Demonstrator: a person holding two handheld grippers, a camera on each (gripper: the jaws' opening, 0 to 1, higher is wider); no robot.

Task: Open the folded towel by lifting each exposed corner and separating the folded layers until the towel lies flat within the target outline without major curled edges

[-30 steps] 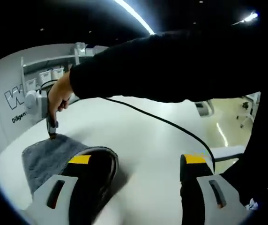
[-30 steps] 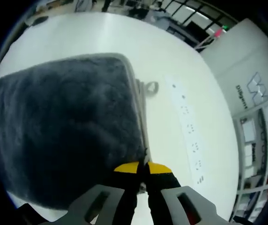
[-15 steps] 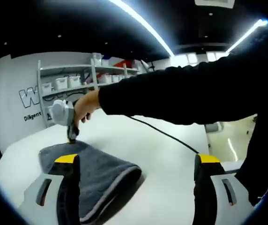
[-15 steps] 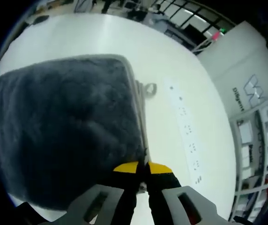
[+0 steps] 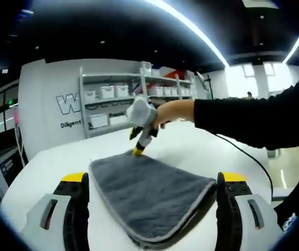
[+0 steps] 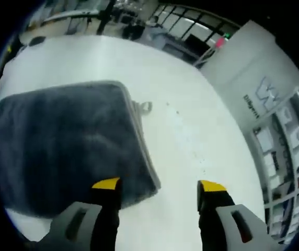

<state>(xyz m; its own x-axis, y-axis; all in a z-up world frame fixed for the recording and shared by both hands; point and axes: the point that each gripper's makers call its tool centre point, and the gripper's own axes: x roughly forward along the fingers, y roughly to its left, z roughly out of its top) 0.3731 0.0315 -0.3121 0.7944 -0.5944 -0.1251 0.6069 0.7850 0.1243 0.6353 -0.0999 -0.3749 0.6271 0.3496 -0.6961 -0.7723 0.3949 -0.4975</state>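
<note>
Right tool newly parted beside towel

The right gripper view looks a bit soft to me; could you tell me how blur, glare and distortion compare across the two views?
Right gripper view: slightly smeared overall, towel pile soft, table evenly bright, shelves bent by the fisheye. Left gripper view: sharper towel texture, a ceiling light strip glares overhead, dark ceiling, table edge curves strongly.

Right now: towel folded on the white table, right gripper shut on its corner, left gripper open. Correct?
Not quite. The right gripper is open: in the right gripper view its jaws stand wide apart over the corner of the towel, gripping nothing. The rest holds: the towel is folded on the white table, and the left gripper is open.
</note>
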